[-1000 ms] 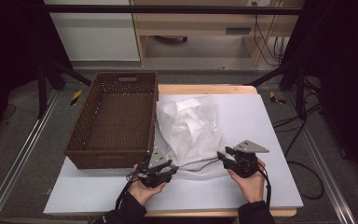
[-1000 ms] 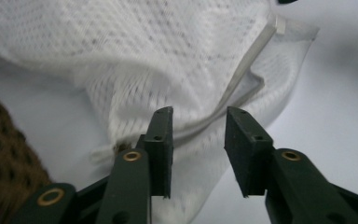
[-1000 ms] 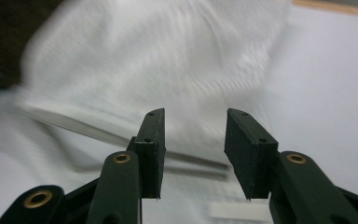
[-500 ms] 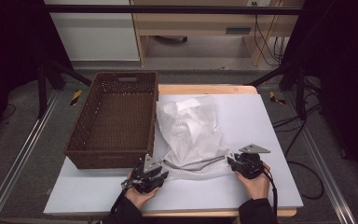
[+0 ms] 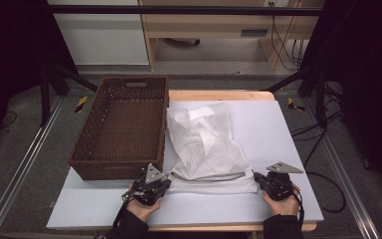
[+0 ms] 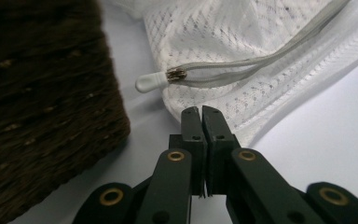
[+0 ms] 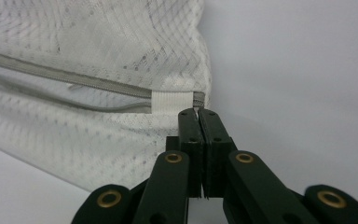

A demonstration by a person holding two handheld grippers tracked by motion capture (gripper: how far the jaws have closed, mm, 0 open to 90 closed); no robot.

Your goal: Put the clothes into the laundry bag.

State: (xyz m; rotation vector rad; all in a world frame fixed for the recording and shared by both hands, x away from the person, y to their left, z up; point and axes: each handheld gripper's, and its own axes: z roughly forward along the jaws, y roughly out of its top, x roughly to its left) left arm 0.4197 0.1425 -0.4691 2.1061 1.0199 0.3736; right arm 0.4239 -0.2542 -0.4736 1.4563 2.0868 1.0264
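A white mesh bag [image 5: 206,147] lies flat on the counter [image 5: 288,129], just right of the brown basket [image 5: 122,129], its zippered mouth toward the person. The zip [image 5: 209,175] runs across the near end of the bag and gapes slightly along its length; in the left gripper view its white pull [image 6: 151,81] sits at the basket-side end of the track, so the bag looks unzipped, or nearly so. The basket holds nothing that can be seen.

The left gripper [image 6: 200,112] has its jaws pressed together at the bag's near left corner; the tips lie at the hem, but whether any mesh is caught between them cannot be told from the left gripper view. The right gripper [image 7: 198,113] is likewise closed, its tips right at the zip's end stop by the white fabric tab [image 7: 171,101] at the bag's right corner; it seems to nip the corner there, though that too is uncertain. In the high view each gripper sits at its own end of the zip, left [image 5: 153,185] and right [image 5: 273,181], the near edge drawn fairly straight between them.

As a judgement, the work is at an early stage: the bag is laid out and taken at both near corners, perhaps to open the mouth or lift it toward the basket. Nothing has gone into the basket, so moving the bag remains to be done.
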